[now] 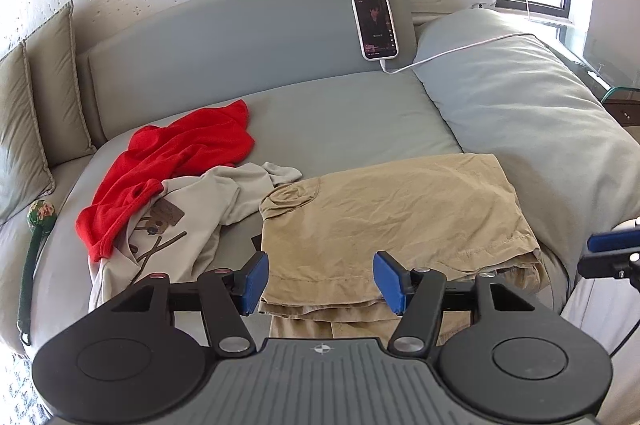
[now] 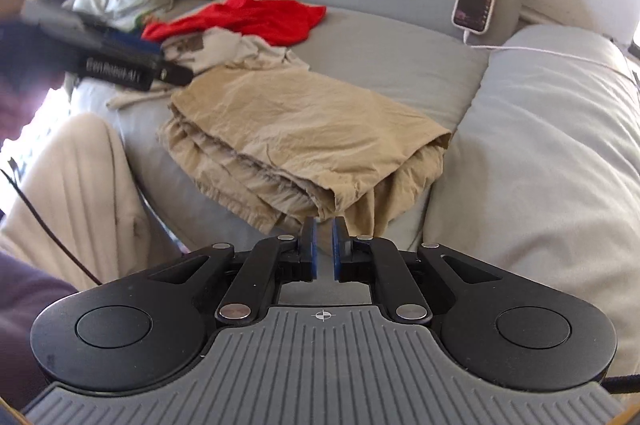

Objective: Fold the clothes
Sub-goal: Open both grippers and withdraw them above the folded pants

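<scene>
A folded tan garment [image 1: 396,213] lies on the grey bed, also in the right wrist view [image 2: 292,141]. My left gripper [image 1: 320,279] is open, its blue pads either side of the garment's near edge, holding nothing. My right gripper [image 2: 324,245] has its pads nearly together with a thin gap, nothing between them, just in front of the garment's near corner. A red garment [image 1: 176,161] and a beige printed shirt [image 1: 200,213] lie crumpled to the left; the right wrist view shows the red garment [image 2: 256,17] and the beige shirt [image 2: 236,49] too.
A phone [image 1: 376,25] on a white cable leans on the grey headboard [image 1: 248,41]. A grey duvet [image 1: 532,121] is piled at the right. Cushions [image 1: 36,97] and a floral stick-like object [image 1: 36,249] sit at the left. The person's leg [image 2: 76,197] is beside the bed.
</scene>
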The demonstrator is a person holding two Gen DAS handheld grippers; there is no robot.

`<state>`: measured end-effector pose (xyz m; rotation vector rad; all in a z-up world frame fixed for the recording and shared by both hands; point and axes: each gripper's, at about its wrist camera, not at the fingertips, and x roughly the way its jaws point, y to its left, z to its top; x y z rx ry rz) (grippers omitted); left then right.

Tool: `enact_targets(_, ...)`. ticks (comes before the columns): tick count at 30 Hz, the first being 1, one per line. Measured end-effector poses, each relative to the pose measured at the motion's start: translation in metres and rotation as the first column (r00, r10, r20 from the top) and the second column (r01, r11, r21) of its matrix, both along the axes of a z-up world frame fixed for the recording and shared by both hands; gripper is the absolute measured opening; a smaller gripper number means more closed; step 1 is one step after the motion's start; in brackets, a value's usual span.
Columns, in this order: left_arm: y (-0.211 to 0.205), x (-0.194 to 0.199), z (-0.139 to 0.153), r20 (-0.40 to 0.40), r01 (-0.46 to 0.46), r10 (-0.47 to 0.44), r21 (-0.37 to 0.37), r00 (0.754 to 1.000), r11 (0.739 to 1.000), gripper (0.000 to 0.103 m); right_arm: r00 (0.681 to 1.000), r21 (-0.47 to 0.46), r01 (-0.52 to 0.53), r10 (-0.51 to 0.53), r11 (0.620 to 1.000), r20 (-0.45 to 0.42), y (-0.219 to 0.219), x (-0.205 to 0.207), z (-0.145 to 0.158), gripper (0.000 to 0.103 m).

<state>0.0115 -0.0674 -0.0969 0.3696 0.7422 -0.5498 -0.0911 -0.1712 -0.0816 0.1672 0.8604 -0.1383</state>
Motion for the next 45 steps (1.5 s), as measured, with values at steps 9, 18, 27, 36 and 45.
enact_targets(9, 0.011, 0.039, -0.008, -0.087, -0.050, 0.043, -0.090, 0.995, 0.995, 0.041, 0.958, 0.272, 0.284, -0.280, 0.920, -0.051, -0.035, 0.036, 0.014, 0.052)
enact_targets(18, -0.072, 0.133, -0.035, -0.087, -0.071, 0.069, -0.025, 0.994, 0.997, 0.033, 0.951, 0.170, 0.307, -0.308, 0.936, -0.022, -0.051, 0.149, -0.014, 0.051)
enact_targets(27, -0.072, 0.152, -0.083, -0.108, -0.021, 0.030, 0.080, 0.994, 0.997, 0.032, 0.925, 0.055, 0.365, -0.354, 0.930, -0.139, -0.064, 0.216, -0.067, 0.050)
enact_targets(36, -0.024, 0.084, -0.079, -0.159, 0.068, -0.055, 0.072, 0.986, 0.995, 0.029, 0.955, 0.047, 0.219, -0.204, 0.975, -0.215, -0.031, 0.163, -0.072, 0.052)
enact_targets(45, 0.007, 0.031, -0.077, -0.153, 0.083, -0.075, 0.045, 0.985, 0.996, 0.029, 0.961, 0.098, 0.191, -0.166, 0.977, -0.222, 0.002, 0.083, -0.068, 0.054)
